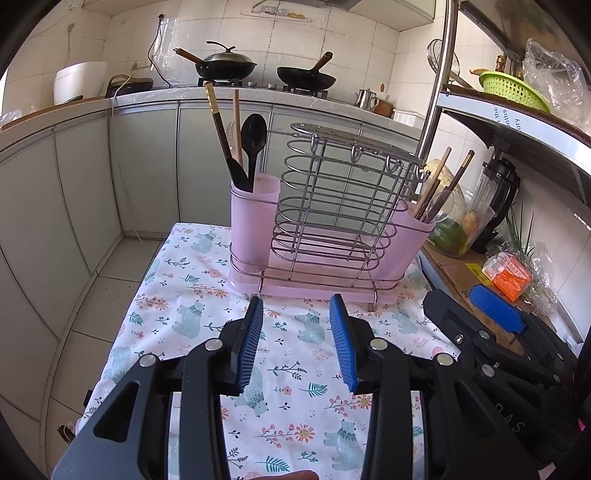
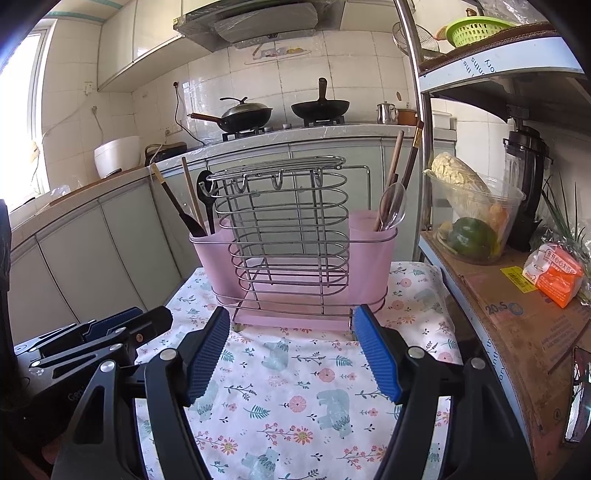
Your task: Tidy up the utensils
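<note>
A pink utensil holder (image 1: pixel 255 221) (image 2: pixel 218 258) with a wire rack (image 1: pixel 343 206) (image 2: pixel 288 229) between its two cups stands on a floral cloth (image 1: pixel 295 369) (image 2: pixel 288 398). The left cup holds a black spoon (image 1: pixel 254 136) (image 2: pixel 204 188), a black knife (image 1: pixel 236 171) and chopsticks (image 1: pixel 236 122). The right cup holds chopsticks (image 1: pixel 439 177) (image 2: pixel 397 155) and a clear spoon (image 2: pixel 394 206). My left gripper (image 1: pixel 297 310) hovers open over the cloth just short of the holder, nothing between its blue pads. My right gripper (image 2: pixel 291 317) is open wider, also empty, before the holder's base.
A shelf unit at the right carries a clear bowl of vegetables (image 2: pixel 472 225), a blender (image 2: pixel 524 177), an orange packet (image 2: pixel 557 273) and a green basket (image 2: pixel 472 31). Behind, a counter (image 2: pixel 295 136) bears two woks (image 2: pixel 321 107) and a rice cooker (image 2: pixel 116 153). Tiled floor (image 1: pixel 118 273) lies left of the table.
</note>
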Demonstrator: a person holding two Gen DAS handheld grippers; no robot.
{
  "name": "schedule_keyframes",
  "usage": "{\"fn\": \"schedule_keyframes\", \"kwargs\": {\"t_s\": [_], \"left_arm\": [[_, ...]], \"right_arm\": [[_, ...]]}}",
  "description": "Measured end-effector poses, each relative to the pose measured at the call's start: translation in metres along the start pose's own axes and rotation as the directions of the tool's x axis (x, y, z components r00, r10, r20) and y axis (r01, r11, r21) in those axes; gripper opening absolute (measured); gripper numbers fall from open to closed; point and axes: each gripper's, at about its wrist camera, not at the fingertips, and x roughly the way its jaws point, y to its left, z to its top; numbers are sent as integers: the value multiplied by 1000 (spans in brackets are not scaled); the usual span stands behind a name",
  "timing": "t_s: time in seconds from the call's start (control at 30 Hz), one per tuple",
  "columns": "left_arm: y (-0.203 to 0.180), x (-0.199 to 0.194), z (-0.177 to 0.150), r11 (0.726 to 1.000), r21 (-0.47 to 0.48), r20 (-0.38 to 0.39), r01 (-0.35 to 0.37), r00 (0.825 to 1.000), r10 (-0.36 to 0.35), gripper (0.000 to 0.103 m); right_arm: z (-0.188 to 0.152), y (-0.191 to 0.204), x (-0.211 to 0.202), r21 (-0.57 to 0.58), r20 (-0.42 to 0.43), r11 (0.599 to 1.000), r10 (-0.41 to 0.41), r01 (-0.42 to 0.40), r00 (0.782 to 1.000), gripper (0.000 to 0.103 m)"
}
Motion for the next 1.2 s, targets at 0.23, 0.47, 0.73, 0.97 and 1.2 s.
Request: {"fn": "schedule_keyframes", "kwargs": {"t_s": [0.23, 0.47, 0.73, 0.97, 1.2], "left_arm": [[0, 0, -1, 1000, -7, -1, -2, 1000, 2, 38], [1, 2, -1, 1000, -16, -6, -8, 1000, 8, 38], [2, 4, -4, 1000, -13, -15, -6, 1000, 5, 38], [3, 7, -5, 1000, -18, -24, -4, 1000, 4, 38], [3, 8, -6, 1000, -17, -27, -3, 1000, 2, 38]], "right_arm": [[-1, -1, 2, -2, 0, 1000, -9, 9, 1000, 69], [-2, 0, 4, -2, -5, 1000, -8, 8, 1000, 69], [-3, 0, 5, 1, -9, 1000, -10, 10, 1000, 69], [-3, 0, 6, 1, -11, 1000, -10, 10, 1000, 69], [-5, -1, 9, -2, -16, 1000, -10, 10, 1000, 69]]}}
